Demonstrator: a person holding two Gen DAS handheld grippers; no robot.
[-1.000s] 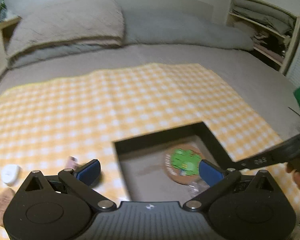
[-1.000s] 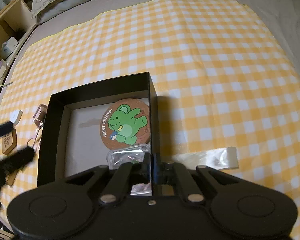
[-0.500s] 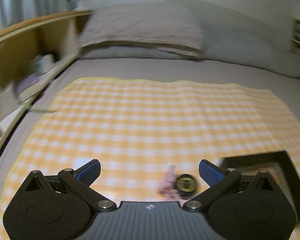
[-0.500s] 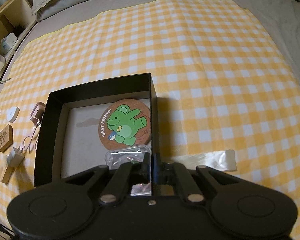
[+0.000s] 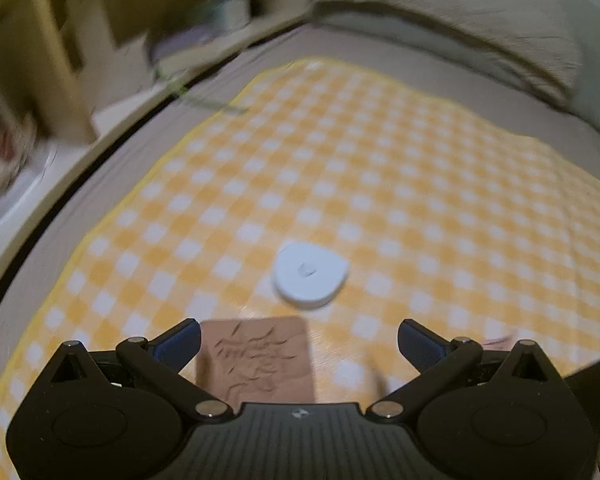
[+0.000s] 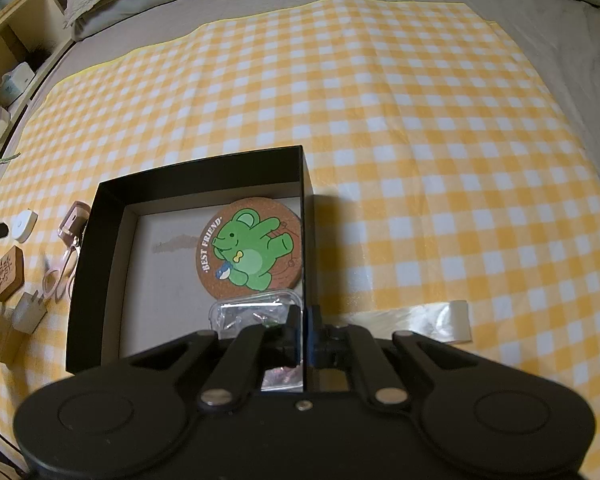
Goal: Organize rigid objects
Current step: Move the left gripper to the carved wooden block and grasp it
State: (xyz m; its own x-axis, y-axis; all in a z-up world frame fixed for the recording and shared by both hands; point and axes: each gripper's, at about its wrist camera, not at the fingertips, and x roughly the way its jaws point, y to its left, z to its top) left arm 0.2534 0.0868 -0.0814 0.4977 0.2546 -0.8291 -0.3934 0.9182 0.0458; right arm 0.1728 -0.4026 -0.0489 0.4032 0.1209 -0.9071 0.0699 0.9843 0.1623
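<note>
The left gripper [image 5: 299, 338] has its blue fingers spread wide with nothing in them. It hangs over the left edge of the yellow checked cloth [image 6: 420, 120]. A brown carved block [image 5: 256, 360] lies flat under it, its long side running away from the camera. A white rounded gadget [image 5: 310, 276] sits just past the block. The right gripper [image 6: 305, 320] is pinching the right wall of the black box [image 6: 204, 172]. A round bear coaster [image 6: 252, 250] lies flat in the box's far right corner.
</note>
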